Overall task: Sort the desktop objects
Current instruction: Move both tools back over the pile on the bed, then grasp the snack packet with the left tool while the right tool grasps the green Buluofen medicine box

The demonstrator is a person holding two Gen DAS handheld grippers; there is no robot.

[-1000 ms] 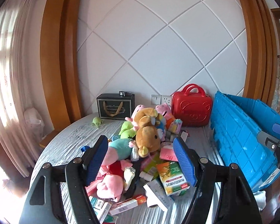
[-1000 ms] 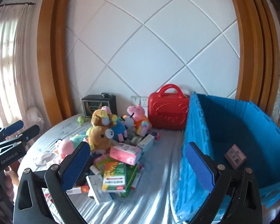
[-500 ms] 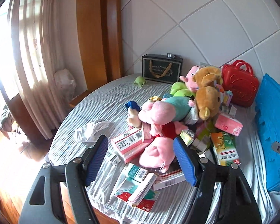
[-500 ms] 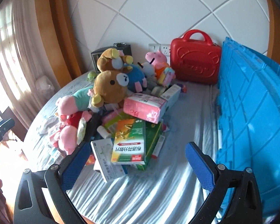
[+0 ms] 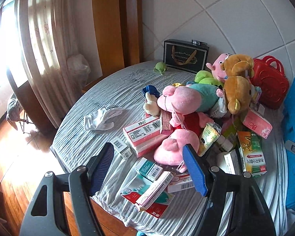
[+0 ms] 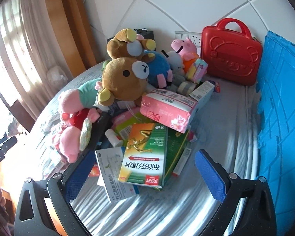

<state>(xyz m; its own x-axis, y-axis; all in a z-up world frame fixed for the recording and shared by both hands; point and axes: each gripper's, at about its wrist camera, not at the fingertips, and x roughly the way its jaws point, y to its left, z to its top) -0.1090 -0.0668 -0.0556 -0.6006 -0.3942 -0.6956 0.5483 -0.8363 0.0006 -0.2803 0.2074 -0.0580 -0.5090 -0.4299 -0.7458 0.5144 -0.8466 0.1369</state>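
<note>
Your left claw stands wide with nothing between its blue pads, poised above the near edge of the counter, which wears a grey striped cloth. Just under it lie a teal-and-white small box, a long pink-edged carton and a red-and-white sachet. Your right claw is also wide and empty, with a green-and-orange medicine box lying across a white leaflet-style box just ahead of it. Beyond these you have the pile itself: a pink tissue pack resting on top of the boxes, a pink plush pig lying over another pink pack, and a brown bear with a second bear stacked behind it. To the left of the heap a white crumpled glove lies alone on the cloth. At your right the blue crate stands along the counter's side, its wall close to the boxes. Farthest back, against the white panelled wall, sit a red bear-embossed case, a black gift bag and a small green toy.
</note>
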